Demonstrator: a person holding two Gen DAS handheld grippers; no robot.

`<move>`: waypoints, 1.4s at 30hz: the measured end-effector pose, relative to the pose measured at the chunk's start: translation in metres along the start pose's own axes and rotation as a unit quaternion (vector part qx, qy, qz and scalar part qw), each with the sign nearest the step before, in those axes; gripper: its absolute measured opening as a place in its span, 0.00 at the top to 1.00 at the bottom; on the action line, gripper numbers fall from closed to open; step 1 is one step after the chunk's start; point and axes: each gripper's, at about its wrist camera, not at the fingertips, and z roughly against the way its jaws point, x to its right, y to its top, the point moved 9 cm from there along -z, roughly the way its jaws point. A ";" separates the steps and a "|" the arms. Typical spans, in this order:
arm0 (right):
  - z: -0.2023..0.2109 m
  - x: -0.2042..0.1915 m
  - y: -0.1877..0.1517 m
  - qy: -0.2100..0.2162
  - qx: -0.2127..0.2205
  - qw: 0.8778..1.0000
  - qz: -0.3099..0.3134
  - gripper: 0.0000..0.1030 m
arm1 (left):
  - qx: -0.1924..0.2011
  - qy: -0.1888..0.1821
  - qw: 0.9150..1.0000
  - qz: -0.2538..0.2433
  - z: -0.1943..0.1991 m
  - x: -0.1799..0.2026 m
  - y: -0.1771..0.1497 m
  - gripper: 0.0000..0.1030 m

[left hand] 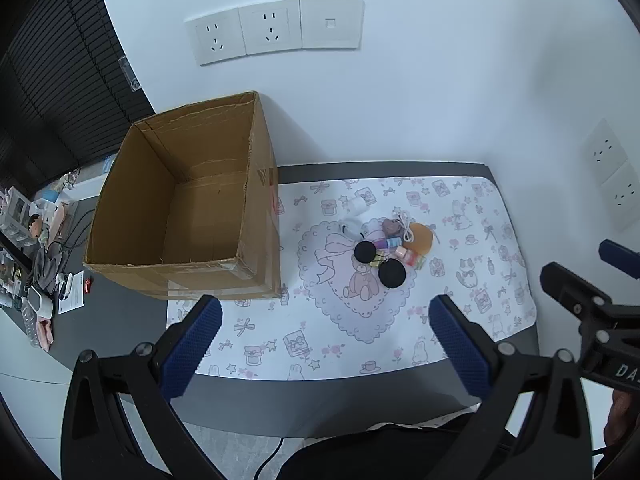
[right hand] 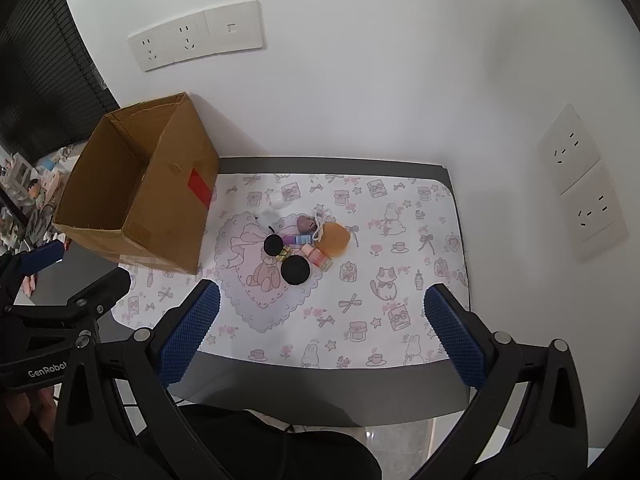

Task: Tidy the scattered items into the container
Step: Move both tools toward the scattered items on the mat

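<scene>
An open cardboard box (left hand: 188, 208) (right hand: 132, 196) stands at the left of the table, nothing visible inside. To its right a small pile lies on the patterned mat: two black round pads (left hand: 392, 273) (right hand: 295, 269), an orange pouch (left hand: 419, 238) (right hand: 334, 239), small bottles (left hand: 388, 243) (right hand: 316, 257), a mauve heart-shaped piece (right hand: 306, 223) and white items (left hand: 357, 205). My left gripper (left hand: 326, 312) hovers open above the mat's near edge, short of the pile. My right gripper (right hand: 320, 304) is open too, held back from the pile.
The mat (left hand: 460, 216) (right hand: 400, 248) covers a grey table (left hand: 320, 400) set against a white wall with sockets (left hand: 272, 28). A cluttered desk (left hand: 36, 248) lies to the left. A person's dark clothing (right hand: 280, 440) shows below the table edge.
</scene>
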 end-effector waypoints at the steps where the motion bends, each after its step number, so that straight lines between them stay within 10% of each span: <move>1: 0.000 0.001 0.000 0.000 0.000 1.000 0.000 0.00 | -0.001 -0.001 1.000 0.000 0.000 0.000 0.000 0.00; 23: -0.014 0.008 0.002 0.006 -0.006 1.000 -0.001 0.00 | -0.006 -0.017 1.000 0.015 -0.019 0.020 0.002 0.00; 42: -0.104 0.028 -0.002 0.038 -0.052 0.998 0.010 0.00 | -0.086 -0.067 0.993 0.035 -0.150 0.062 -0.026 0.00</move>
